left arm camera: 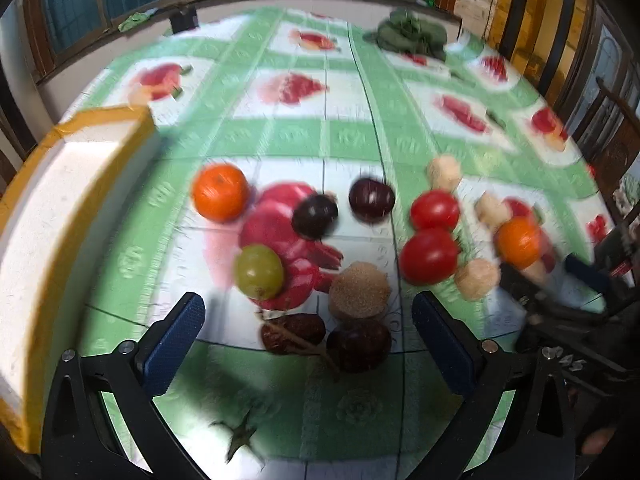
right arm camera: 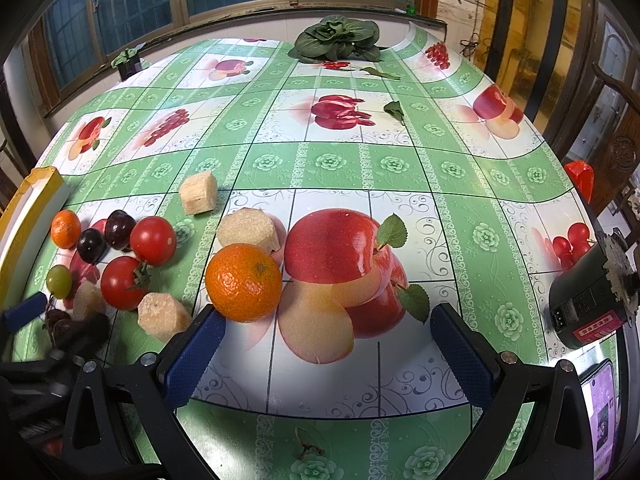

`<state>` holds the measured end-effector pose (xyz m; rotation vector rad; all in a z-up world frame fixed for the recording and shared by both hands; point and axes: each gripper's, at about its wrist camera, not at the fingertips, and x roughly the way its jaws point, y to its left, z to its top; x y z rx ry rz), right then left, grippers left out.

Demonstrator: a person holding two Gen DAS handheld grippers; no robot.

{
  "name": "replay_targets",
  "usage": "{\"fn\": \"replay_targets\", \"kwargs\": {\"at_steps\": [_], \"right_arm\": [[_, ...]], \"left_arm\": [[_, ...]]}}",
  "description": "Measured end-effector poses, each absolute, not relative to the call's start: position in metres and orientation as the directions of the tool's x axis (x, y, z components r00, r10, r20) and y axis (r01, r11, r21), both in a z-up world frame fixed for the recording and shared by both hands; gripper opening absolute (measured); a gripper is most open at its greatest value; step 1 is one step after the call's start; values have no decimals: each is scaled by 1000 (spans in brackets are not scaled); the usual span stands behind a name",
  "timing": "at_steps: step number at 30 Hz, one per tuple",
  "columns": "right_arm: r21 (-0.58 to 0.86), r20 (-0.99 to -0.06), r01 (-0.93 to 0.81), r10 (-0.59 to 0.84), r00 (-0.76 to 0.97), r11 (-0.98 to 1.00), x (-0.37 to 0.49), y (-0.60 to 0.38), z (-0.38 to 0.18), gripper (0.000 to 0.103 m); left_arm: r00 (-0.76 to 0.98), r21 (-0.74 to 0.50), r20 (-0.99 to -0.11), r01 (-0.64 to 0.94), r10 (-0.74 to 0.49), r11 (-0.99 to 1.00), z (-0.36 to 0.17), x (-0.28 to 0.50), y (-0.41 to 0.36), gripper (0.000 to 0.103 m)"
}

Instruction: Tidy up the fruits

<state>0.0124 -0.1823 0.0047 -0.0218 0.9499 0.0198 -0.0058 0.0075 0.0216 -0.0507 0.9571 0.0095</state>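
From the left wrist view, the left gripper [left arm camera: 308, 316] is hovering released, its blue pads spread wide over a tight cluster: a green grape [left arm camera: 258, 271], a tan sugarcane chunk [left arm camera: 360, 290], a brown date [left arm camera: 292, 334] and a dark plum [left arm camera: 358, 344]. The white foam box [left arm camera: 60, 208] with yellow taped edges is sitting just to the left. The frame is smeared, so finer contact cannot be told. The plum and grape are likely soft and slick, so they call for a gentle pinch across the widest part.

From the right wrist view, the right gripper [right arm camera: 324, 340] is likewise gaping, holding nothing. An orange [right arm camera: 243, 282] is resting just beside its left pad; being firm, light and prone to rolling, it wants a hold across its middle. Two tomatoes [right arm camera: 138, 260] are lying farther left.
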Motion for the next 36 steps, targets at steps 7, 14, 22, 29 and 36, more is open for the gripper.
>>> {"fn": "replay_targets", "kwargs": {"at_steps": [7,14,22,29,36], "right_arm": [[-2,-873,-35,16,488,999,3,-190,20,98],[57,-799,-26,61,598,998,-33,-216,67,99],[52,-781,-55,74,620,997,-40,-211,74,96],[97,-814,-173,178,553,980,-37,-204,71,81],[143,-839,-159,204,503,977,-37,-219,62,74]], "left_arm": [[598,-76,-801,-46,-33,996,68,-46,53,103],[559,-87,-829,-97,-18,991,66,-82,84,103],[494,-136,-865,-69,-85,988,47,-73,57,103],[458,-176,-878,-36,-140,984,44,-58,37,100],[423,-215,-878,73,-226,974,42,-55,1,95]]}}
